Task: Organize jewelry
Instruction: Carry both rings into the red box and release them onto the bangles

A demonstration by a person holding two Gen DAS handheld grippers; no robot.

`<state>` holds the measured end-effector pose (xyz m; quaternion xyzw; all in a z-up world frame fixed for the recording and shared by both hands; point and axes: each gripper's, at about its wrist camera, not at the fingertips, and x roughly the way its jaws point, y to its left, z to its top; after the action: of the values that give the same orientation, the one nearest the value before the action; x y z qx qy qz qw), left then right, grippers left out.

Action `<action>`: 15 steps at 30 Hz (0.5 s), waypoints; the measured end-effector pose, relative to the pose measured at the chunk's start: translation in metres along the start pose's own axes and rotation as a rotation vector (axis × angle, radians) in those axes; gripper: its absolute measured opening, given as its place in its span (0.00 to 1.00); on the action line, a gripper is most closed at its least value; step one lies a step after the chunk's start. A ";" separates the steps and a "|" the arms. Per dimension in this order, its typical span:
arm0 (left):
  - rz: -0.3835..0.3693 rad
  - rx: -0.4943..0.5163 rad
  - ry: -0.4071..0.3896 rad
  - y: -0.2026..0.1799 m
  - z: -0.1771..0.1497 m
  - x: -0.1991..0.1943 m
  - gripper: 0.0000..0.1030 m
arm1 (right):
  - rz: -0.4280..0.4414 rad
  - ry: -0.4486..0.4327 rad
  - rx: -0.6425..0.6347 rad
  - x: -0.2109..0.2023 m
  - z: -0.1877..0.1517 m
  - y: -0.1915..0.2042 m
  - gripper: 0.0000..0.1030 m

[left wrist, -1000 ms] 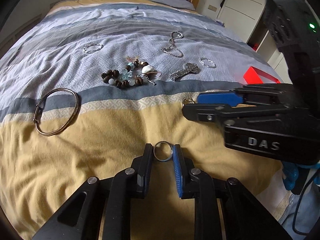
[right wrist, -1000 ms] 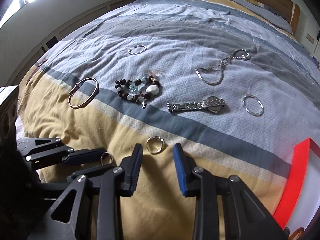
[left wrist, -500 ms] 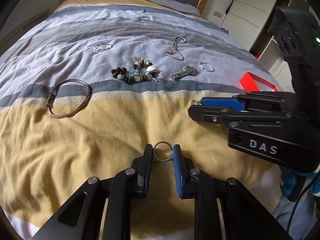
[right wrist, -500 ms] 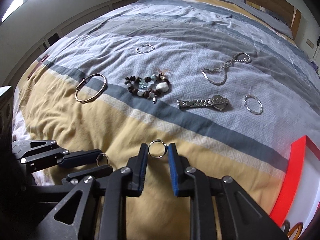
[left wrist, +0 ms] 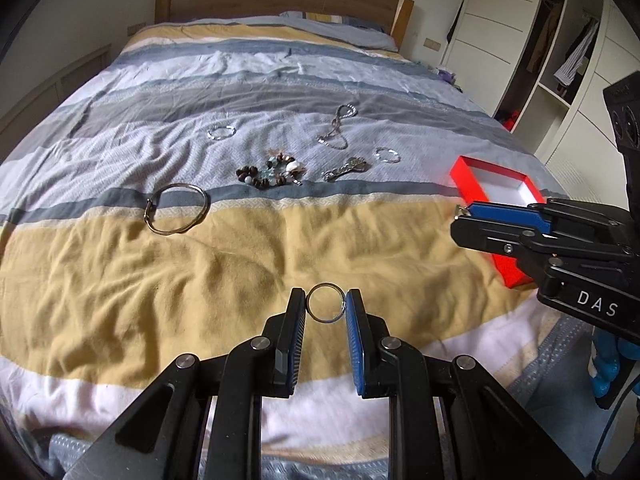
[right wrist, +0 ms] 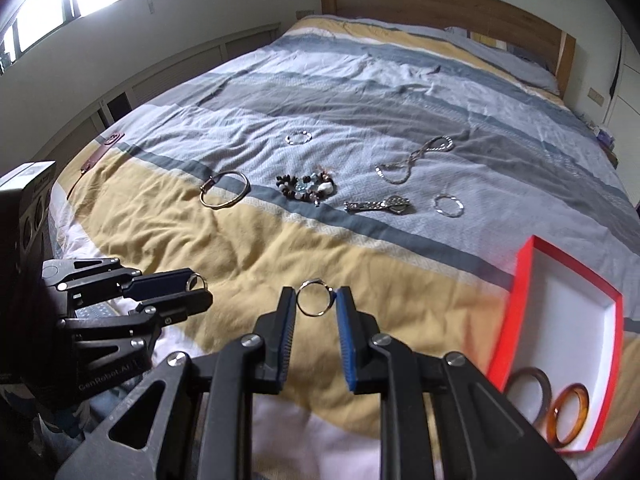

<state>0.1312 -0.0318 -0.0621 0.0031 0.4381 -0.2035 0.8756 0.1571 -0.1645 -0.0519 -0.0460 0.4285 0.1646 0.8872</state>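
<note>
Two grippers sit in front of you above the near end of the striped bedspread (left wrist: 224,264), each pinching a small ring. Your left gripper (left wrist: 325,309) clamps a plain silver ring (left wrist: 325,309) between its pads, held over the yellow band of the cover. Your right gripper (right wrist: 316,303) pinches a second ring (right wrist: 315,298), this one with a small setting on its band, also above the yellow stripe. To the right, near the bed's edge, lies the red box (right wrist: 520,304) with a white inside; two bangles, one dark (right wrist: 527,394) and one amber (right wrist: 568,414), rest in its near end. Farther out on the grey stripes the loose pieces lie apart: a large metal bangle (left wrist: 178,214) at the left, a beaded bracelet (left wrist: 270,174) in the middle, a watch (right wrist: 378,205), a chain (right wrist: 416,160) and two thin hoops (right wrist: 298,137) (right wrist: 449,205).
</note>
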 end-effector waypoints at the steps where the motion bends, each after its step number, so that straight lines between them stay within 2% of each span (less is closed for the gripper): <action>1: 0.000 0.006 -0.008 -0.005 0.000 -0.006 0.19 | -0.008 -0.013 0.005 -0.009 -0.003 -0.002 0.19; 9: -0.045 0.065 -0.029 -0.051 0.005 -0.024 0.19 | -0.069 -0.082 0.071 -0.059 -0.029 -0.036 0.19; 15: -0.121 0.113 -0.013 -0.103 0.024 -0.012 0.19 | -0.128 -0.105 0.158 -0.083 -0.051 -0.093 0.19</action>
<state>0.1061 -0.1268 -0.0204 0.0245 0.4195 -0.2805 0.8630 0.1018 -0.2842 -0.0250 0.0054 0.3890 0.0757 0.9181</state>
